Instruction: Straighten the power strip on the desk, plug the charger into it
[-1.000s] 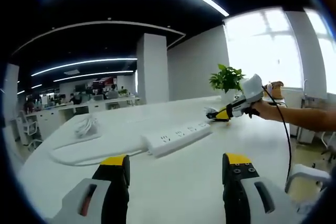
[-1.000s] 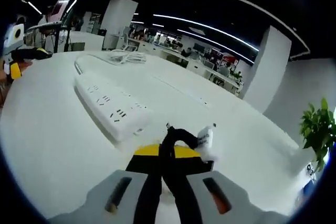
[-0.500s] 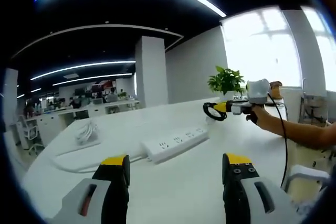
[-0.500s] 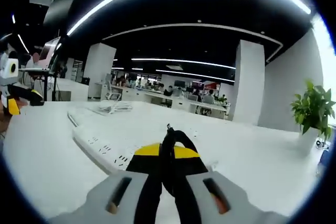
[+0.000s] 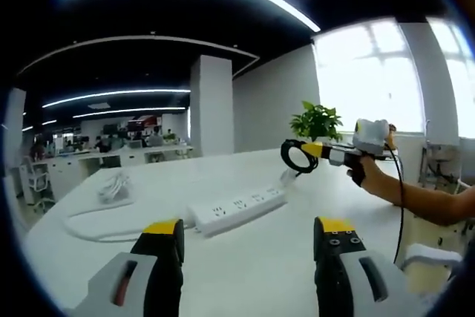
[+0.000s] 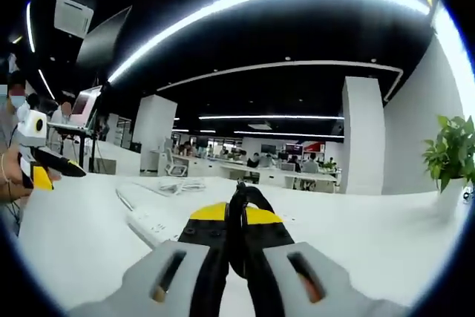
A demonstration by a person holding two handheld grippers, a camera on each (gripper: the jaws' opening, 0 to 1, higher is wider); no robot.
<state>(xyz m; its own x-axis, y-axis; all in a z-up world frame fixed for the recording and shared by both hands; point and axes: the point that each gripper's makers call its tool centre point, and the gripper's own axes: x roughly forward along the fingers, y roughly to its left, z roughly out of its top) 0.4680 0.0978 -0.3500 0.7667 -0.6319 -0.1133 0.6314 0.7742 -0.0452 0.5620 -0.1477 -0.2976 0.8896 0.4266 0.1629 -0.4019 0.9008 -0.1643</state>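
Lying flat on the smooth white tabletop (image 5: 252, 257), the long white plastic power strip (image 5: 236, 208) sits at about twelve o'clock from the left tool (image 5: 249, 243), well ahead of its tips. Its long axis runs from the lower left toward the upper right of the left gripper view, socket face up, with several socket groups along its top. A thick white cable (image 5: 96, 226) curves away from its near-left end, and a loose bundle of white cord (image 5: 113, 185) lies farther back at ten o'clock. The left tool's two black jaws with yellow tips stand wide apart, holding nothing.

At about two o'clock in that view, the right tool (image 5: 310, 151) hangs above the tabletop, clamped on a looped black charger cable (image 5: 295, 158); a small white piece below the loop is too blurred to identify. The right gripper view has the same black cable (image 6: 239, 206) pinched between its closed yellow-tipped jaws, and the power strip (image 6: 152, 226) low at ten o'clock. A green leafy plant (image 5: 315, 120) stands beyond.
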